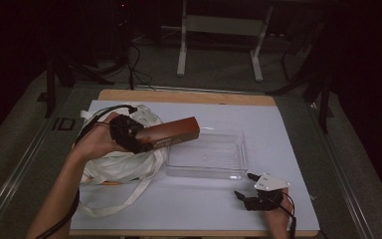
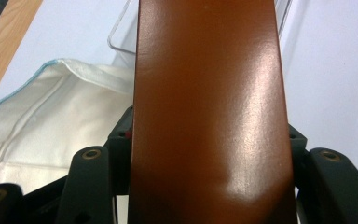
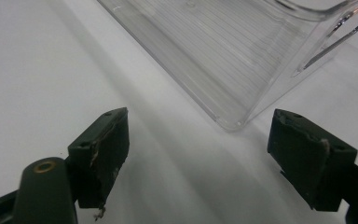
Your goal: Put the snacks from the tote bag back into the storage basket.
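From the high view, your left gripper (image 1: pixel 129 133) holds one end of a long brown box (image 1: pixel 171 133). The box sticks out over the near left corner of the clear tray (image 1: pixel 229 149), up in the air. A white cloth bag (image 1: pixel 119 167) lies just left of the tray, under your left hand. Your right gripper (image 1: pixel 251 191) rests on the white table cover (image 1: pixel 189 204), just in front of the tray's near right corner. It holds nothing.

In the left gripper view, the jaws are closed tight on both sides of the brown box (image 2: pixel 209 112). The tray's rim (image 2: pixel 119 42) peeks out past the box, and the bag (image 2: pixel 51 116) lies to the left of it.

In the right gripper view, your right gripper (image 3: pixel 200 158) is wide open, with the jaws far apart. The tray's corner (image 3: pixel 235 122) sits just ahead of them, not touching.

Be careful now. You hold the box only at one end, so I think the far end could tip down and slip. It could also bump the tray's rim and push the light tray away.
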`<state>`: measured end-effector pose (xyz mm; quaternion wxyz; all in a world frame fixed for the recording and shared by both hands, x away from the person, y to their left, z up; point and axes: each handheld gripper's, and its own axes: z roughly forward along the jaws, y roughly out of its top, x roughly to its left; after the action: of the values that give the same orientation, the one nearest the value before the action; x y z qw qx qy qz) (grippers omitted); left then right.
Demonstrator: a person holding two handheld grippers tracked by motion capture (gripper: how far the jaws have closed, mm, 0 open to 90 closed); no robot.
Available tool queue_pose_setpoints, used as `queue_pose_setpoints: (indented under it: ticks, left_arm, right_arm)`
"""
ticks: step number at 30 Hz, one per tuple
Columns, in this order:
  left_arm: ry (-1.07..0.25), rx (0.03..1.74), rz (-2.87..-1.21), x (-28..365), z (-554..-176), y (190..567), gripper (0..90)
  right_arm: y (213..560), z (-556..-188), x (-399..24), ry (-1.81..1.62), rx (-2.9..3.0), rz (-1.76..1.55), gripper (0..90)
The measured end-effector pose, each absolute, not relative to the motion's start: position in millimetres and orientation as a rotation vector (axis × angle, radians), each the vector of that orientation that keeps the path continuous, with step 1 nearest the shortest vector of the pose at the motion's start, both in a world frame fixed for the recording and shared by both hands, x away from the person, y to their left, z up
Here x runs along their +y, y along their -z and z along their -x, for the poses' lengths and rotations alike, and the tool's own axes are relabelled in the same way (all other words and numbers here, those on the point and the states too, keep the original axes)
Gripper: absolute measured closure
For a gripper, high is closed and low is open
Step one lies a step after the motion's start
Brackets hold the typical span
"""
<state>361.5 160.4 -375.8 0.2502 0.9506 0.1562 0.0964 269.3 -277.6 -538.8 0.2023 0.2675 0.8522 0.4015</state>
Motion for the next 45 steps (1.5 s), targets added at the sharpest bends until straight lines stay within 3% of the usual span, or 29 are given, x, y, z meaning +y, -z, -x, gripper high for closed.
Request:
queue_pose_setpoints:
  ticks: [45]
  left_arm:
    - [-0.225, 0.305, -2.607, 127, -369, 376, 43.6]
  right_arm:
    - [539, -270, -278, -1.118, 2.382, -0.741, 20.7]
